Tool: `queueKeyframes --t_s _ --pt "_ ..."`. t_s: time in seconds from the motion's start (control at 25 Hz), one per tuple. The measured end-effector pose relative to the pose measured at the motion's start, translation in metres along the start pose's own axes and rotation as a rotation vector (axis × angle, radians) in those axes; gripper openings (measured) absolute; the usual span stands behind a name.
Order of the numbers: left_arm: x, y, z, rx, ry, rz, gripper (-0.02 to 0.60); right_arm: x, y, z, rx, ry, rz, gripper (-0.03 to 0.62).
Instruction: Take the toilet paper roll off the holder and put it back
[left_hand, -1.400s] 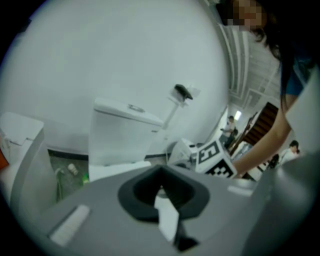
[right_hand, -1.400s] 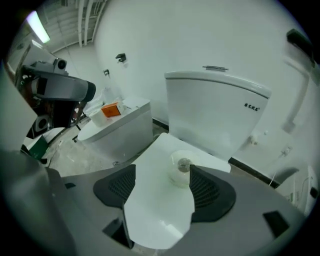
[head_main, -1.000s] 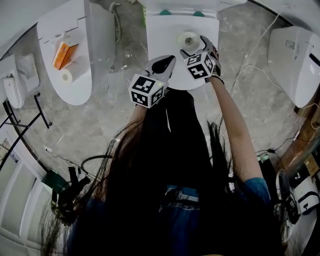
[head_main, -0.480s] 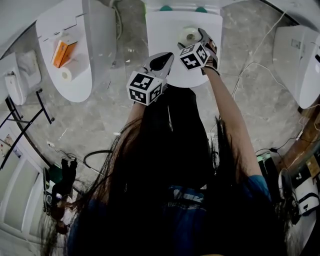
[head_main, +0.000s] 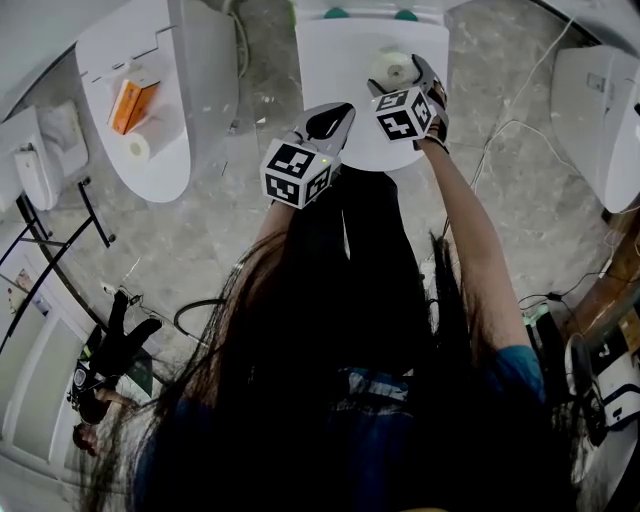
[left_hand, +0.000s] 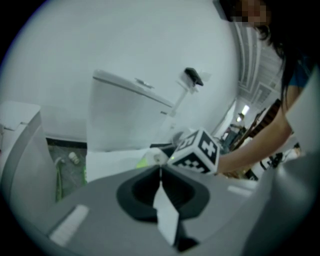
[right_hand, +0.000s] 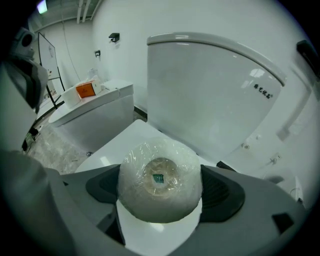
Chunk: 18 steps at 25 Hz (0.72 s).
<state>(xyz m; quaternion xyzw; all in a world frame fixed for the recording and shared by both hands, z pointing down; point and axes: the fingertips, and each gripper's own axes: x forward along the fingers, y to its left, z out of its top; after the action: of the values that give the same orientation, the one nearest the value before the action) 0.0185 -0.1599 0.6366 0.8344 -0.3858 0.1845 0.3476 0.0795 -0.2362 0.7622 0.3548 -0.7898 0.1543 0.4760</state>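
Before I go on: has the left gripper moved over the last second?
No. The left gripper sits over the same near-left edge of the toilet lid as a second ago, jaws shut and empty.

Toilet paper roll (right_hand: 160, 186) was wrapped in glossy, crinkled clear film; toilet (right_hand: 210, 90) smooth, glossy white; floor (head_main: 190, 250) veined grey stone.

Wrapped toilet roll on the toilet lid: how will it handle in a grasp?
The toilet roll is probably light and squashy, so it should give when squeezed. Its glossy plastic wrap may slip. Being round-sided, it could roll away if tipped over on the smooth toilet lid.
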Motion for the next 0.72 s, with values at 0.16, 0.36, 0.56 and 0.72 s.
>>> queueKeyframes --t_s 0.16,0.36,0.56,0.72 --pt "-0.003 -0.006 0.001 0.022 0.016 -0.016 -0.002 -0.036 -0.003 0.002 0.020 -0.050 0.040 0.443" --pt "-0.008 -0.012 0.007 0.024 -0.001 -0.036 -0.002 -0.093 -0.003 0.004 0.056 -0.114 0.089 0.443" --pt "-0.010 -0.016 0.016 0.034 -0.025 -0.052 -0.002 -0.141 -0.006 0.010 0.164 -0.166 0.115 0.443" --pt "-0.013 -0.016 0.021 0.049 -0.032 -0.054 -0.002 -0.165 -0.009 0.014 0.275 -0.207 0.089 0.443"
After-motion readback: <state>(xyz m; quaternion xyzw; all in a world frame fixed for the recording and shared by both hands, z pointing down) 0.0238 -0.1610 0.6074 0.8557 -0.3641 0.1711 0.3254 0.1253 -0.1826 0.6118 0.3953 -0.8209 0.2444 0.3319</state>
